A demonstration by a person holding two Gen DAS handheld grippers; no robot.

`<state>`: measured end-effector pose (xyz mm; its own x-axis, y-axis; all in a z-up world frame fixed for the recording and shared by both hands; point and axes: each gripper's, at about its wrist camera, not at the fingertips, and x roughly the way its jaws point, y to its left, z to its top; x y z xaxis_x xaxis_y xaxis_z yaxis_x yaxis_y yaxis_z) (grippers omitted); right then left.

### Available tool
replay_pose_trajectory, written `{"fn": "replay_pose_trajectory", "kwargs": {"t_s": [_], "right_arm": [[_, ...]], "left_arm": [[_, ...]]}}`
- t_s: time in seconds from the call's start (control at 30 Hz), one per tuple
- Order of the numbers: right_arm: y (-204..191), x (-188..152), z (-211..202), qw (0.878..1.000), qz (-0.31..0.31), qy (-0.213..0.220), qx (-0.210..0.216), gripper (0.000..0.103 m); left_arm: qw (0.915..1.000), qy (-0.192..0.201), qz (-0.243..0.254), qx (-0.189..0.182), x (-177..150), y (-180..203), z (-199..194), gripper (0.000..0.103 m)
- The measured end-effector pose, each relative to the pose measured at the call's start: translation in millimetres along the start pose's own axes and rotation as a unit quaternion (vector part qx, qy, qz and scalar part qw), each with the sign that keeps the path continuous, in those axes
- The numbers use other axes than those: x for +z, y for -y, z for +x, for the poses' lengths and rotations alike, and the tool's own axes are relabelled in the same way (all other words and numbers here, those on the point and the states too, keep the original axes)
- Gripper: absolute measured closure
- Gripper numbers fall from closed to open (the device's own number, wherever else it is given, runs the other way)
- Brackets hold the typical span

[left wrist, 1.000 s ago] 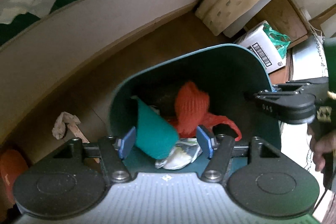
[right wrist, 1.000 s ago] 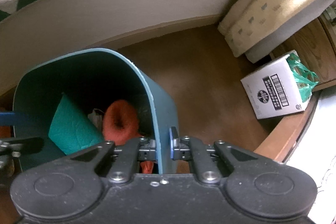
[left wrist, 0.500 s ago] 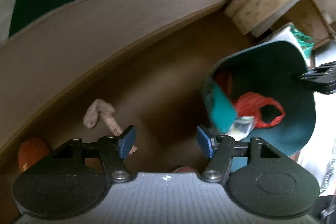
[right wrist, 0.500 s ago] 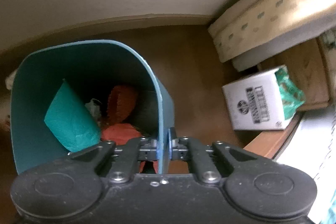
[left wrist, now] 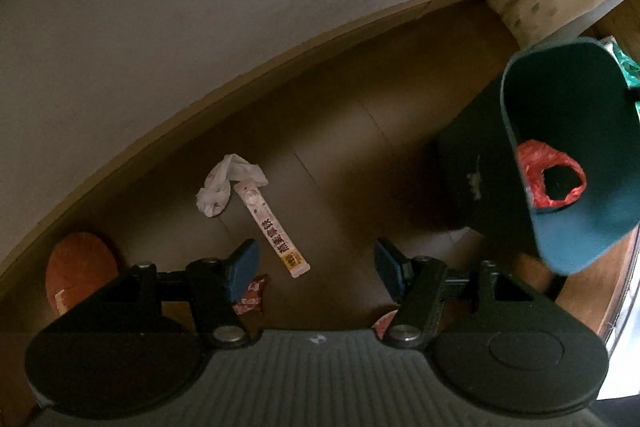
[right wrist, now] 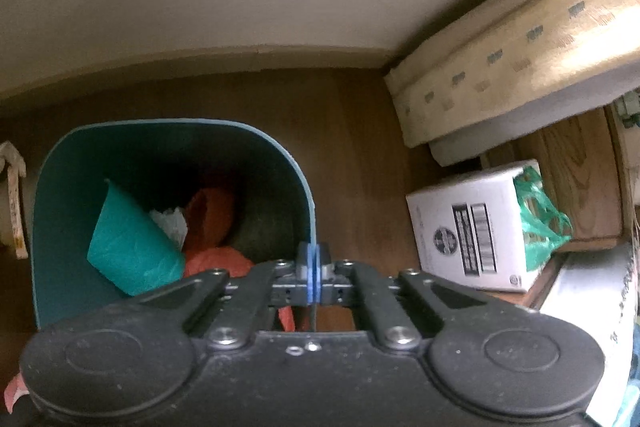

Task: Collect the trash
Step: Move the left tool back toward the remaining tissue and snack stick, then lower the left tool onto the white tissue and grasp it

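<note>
We see our right gripper [right wrist: 313, 269] clamped on the rim of the teal bin [right wrist: 60, 195]. Our left gripper [left wrist: 316, 261] hangs wide, empty, above the floor's stick wrapper [left wrist: 272, 227] and crumpled tissue [left wrist: 224, 183].
</note>
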<state>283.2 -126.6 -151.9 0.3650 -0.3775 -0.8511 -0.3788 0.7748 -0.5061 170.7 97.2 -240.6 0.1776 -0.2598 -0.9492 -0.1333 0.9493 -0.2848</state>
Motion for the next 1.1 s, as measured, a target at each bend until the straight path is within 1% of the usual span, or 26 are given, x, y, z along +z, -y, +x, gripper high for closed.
{"fn": "replay_pose_trajectory", "kwargs": {"t_s": [0.03, 0.07, 0.13, 0.2, 0.3, 0.33, 0.4, 0.43, 0.47, 0.5, 0.57, 0.63, 0.7, 0.77, 0.83, 0.87, 0.97, 1.03, 1.07, 1.1], "right_arm": [[3, 3, 8, 1.0, -0.01, -0.001, -0.009, 0.1], [12, 7, 19, 1.0, -0.006, -0.014, -0.017, 0.1], [33, 12, 41, 0.998, 0.026, -0.047, -0.016, 0.1], [54, 7, 60, 0.996, 0.062, -0.071, -0.008, 0.099], [62, -6, 69, 0.994, 0.079, -0.074, -0.003, 0.097], [63, -9, 70, 0.994, 0.085, -0.073, 0.002, 0.097], [64, -12, 73, 0.994, 0.078, -0.073, 0.02, 0.097], [64, -13, 77, 0.994, 0.067, -0.076, 0.03, 0.097], [63, -16, 83, 0.993, 0.061, -0.092, 0.034, 0.096], [62, -20, 90, 0.992, 0.06, -0.104, 0.033, 0.096], [57, -24, 96, 0.993, 0.059, -0.102, 0.03, 0.093], [57, -26, 95, 0.992, 0.075, -0.1, 0.031, 0.091], [58, -32, 93, 0.99, 0.082, -0.109, 0.041, 0.091], [57, -45, 90, 0.989, 0.071, -0.113, 0.055, 0.089], [59, -61, 91, 0.986, 0.084, -0.12, 0.083, 0.077], [60, -71, 92, 0.982, 0.093, -0.127, 0.1, 0.075], [55, -90, 96, 0.977, 0.102, -0.143, 0.117, 0.072], [53, -100, 98, 0.973, 0.114, -0.153, 0.128, 0.07], [53, -105, 100, 0.972, 0.118, -0.158, 0.13, 0.07], [52, -108, 100, 0.972, 0.119, -0.159, 0.128, 0.072]], "left_arm": [[1.0, -0.002, 0.002, -0.001, 0, 1, 2, 0.04], [1.0, -0.003, 0.003, -0.001, 0, 2, 4, 0.04], [1.0, -0.008, 0.003, 0.0, 0, 3, 9, 0.04], [0.9999, -0.013, 0.003, 0.0, -1, 6, 14, 0.04], [0.9997, -0.023, -0.001, 0.0, 0, 5, 21, 0.04], [0.9997, -0.026, -0.002, 0.0, 0, 5, 23, 0.04], [0.9995, -0.031, -0.005, -0.001, 1, 4, 28, 0.04], [0.9995, -0.032, -0.007, -0.003, 1, 3, 30, 0.04], [0.9994, -0.032, -0.007, -0.005, 1, 3, 31, 0.04], [0.9994, -0.032, -0.008, -0.005, 1, 3, 32, 0.04], [0.9994, -0.032, -0.008, -0.006, -1, 3, 34, 0.04], [0.9993, -0.034, -0.009, -0.007, -3, 2, 35, 0.04], [0.9994, -0.033, -0.009, -0.008, -3, 0, 35, 0.04], [0.9993, -0.032, -0.016, -0.007, -4, -6, 38, 0.04], [0.9991, -0.031, -0.031, -0.001, -2, -15, 41, 0.04], [0.9987, -0.031, -0.04, 0.002, 0, -20, 44, 0.04], [0.9976, -0.029, -0.061, 0.013, 7, -36, 57, 0.04], [0.9974, -0.024, -0.064, 0.023, 14, -43, 69, 0.04], [0.9974, -0.022, -0.062, 0.029, 19, -47, 77, 0.04], [0.9973, -0.021, -0.06, 0.037, 23, -50, 86, 0.04]]}}
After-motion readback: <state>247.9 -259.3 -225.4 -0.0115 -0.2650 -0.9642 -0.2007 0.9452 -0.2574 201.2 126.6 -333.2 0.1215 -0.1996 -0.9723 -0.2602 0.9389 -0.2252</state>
